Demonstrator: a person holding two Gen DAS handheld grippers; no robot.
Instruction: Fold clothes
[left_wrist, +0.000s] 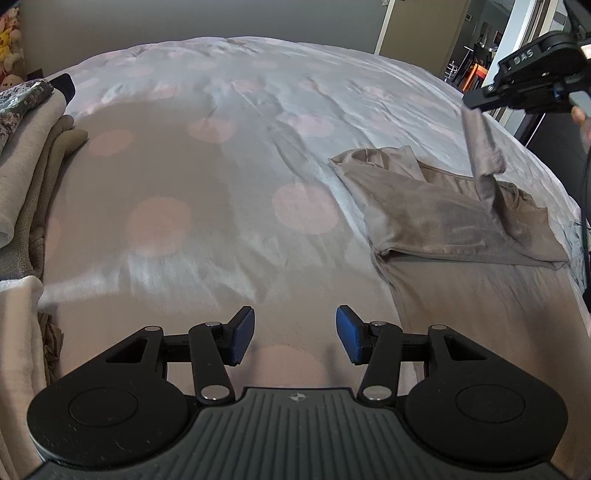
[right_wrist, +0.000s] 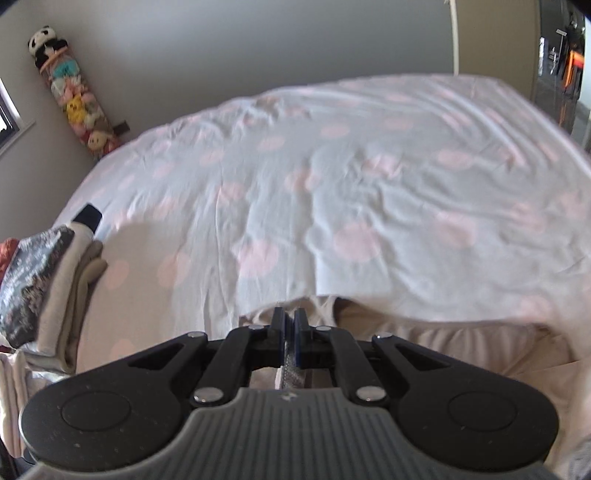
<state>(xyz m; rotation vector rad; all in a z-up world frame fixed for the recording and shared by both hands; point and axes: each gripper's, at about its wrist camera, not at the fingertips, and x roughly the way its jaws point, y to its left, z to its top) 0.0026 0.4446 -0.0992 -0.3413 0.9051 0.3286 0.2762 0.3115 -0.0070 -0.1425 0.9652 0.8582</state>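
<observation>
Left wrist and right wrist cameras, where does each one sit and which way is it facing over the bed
Left wrist: rides on the left gripper, angled down across the bed; its own open fingers show, plus the right gripper lifting a strip of the beige garment.
Right wrist: rides on the right gripper, angled down over the bed; its shut fingers pinch the garment.
Shared: the dotted bedspread, the beige garment, and the folded pile at left.

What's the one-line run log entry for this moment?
left gripper open, empty | right gripper shut on beige garment, lifting its strip | bed | folded pile left
</observation>
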